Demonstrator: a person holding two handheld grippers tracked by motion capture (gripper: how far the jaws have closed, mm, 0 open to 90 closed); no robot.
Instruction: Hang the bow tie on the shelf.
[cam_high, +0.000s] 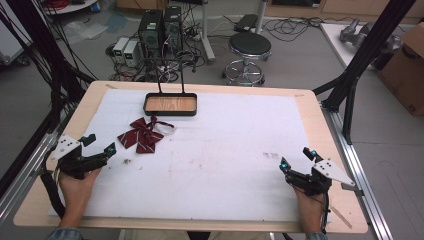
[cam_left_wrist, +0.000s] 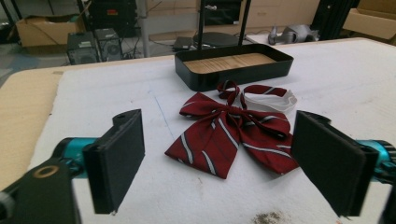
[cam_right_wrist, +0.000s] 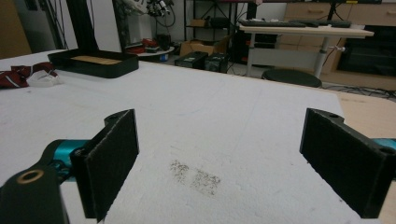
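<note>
A dark red striped bow tie (cam_high: 142, 135) with a white neck band lies on the white mat, just in front of a black tray (cam_high: 170, 104) with a wooden bottom. My left gripper (cam_high: 100, 144) rests open near the table's left edge, a short way left of the bow tie (cam_left_wrist: 233, 133), which lies between and beyond its jaws. The tray (cam_left_wrist: 233, 70) stands behind it. My right gripper (cam_high: 297, 158) is open at the right side of the mat with nothing between its jaws. From there the bow tie (cam_right_wrist: 18, 74) and tray (cam_right_wrist: 93, 63) lie far off to the left.
The white mat (cam_high: 225, 150) covers most of the wooden table (cam_high: 320, 125). Small dark smudges (cam_right_wrist: 196, 177) mark the mat in front of the right gripper. A thin black stand (cam_high: 170, 75) rises behind the tray. Beyond the table are a stool (cam_high: 248, 47), computers and cables.
</note>
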